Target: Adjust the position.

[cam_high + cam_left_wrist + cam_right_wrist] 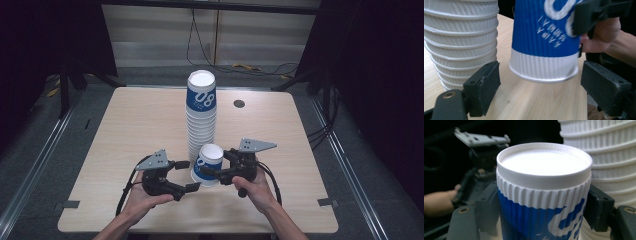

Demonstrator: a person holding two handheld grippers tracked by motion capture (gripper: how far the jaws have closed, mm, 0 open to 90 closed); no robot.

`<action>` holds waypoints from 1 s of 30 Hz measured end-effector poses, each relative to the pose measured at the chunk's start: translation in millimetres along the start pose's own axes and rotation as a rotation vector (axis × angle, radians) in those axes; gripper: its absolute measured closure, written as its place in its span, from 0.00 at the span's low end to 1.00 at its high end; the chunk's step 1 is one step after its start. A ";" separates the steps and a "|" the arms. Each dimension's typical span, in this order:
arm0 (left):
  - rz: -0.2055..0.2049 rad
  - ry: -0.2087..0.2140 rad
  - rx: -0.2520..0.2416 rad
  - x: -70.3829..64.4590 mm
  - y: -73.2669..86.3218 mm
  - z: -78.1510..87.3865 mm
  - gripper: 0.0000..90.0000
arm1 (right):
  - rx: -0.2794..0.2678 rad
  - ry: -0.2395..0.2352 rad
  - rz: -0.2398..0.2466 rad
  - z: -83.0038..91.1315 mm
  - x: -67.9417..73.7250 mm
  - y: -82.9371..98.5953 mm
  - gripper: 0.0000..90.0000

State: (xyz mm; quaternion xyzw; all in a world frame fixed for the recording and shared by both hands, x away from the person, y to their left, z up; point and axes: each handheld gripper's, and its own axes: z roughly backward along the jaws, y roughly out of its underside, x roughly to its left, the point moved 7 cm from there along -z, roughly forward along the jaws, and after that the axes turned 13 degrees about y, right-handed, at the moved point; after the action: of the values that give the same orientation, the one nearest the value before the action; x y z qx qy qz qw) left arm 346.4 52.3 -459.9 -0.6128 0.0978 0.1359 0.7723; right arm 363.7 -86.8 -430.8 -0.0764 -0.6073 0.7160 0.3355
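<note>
Right gripper clamping an upturned cup beside the tall stack

The table (125, 120) is carrying the cup stack (201, 112), which is standing just beyond both grippers' fingers. The blue-and-white cup (208, 164) is sitting upside down between the right gripper (216, 169) fingers (487, 207), squeezed on both sides and tilting off the wood. The left gripper (187, 175) is gaping wide, its fingers (484, 90) flanking the cup's rim without touching.
</note>
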 end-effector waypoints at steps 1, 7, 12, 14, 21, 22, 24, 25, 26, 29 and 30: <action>0.003 0.005 -0.005 -1.0 -1.0 -1.0 0.18 | -0.003 -0.004 -0.006 0.6 0.4 -0.8 0.29; 0.005 0.014 -0.002 -0.4 -1.6 -4.7 0.17 | -0.003 -0.011 0.010 -0.6 4.5 -0.8 0.30; 0.003 0.024 0.008 -1.6 -0.5 -8.3 0.17 | -0.004 -0.014 0.013 -4.1 7.2 -0.5 0.30; 0.002 0.024 0.016 -1.6 0.0 -8.9 0.17 | -0.001 -0.015 0.023 -5.2 8.4 0.1 0.30; -0.005 0.024 0.015 -3.0 0.7 -6.4 0.17 | -0.016 -0.018 0.020 -6.5 11.3 0.4 0.30; 0.002 0.026 0.011 -2.8 0.5 -6.6 0.16 | -0.014 -0.017 0.033 -6.8 13.0 0.6 0.30; 0.003 0.029 0.008 -2.6 0.6 -7.9 0.15 | -0.012 -0.019 0.043 -8.1 15.0 1.2 0.30; -0.003 0.028 0.016 -2.8 1.2 -8.9 0.15 | -0.009 -0.020 0.046 -8.8 15.9 1.8 0.30; -0.004 0.031 0.017 -3.2 1.3 -10.0 0.14 | -0.004 -0.019 0.049 -9.2 17.0 2.7 0.30; -0.006 0.026 0.025 -2.7 2.0 -13.4 0.13 | -0.001 -0.020 0.059 -9.7 18.9 4.2 0.30; -0.003 0.024 0.021 -2.7 2.1 -14.3 0.13 | -0.001 -0.020 0.057 -9.7 19.6 4.7 0.30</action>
State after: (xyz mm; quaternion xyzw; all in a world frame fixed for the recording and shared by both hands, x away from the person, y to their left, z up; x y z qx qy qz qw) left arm 343.4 38.6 -464.3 -0.6063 0.1074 0.1265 0.7777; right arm 352.0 -67.7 -431.7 -0.0867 -0.6083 0.7258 0.3092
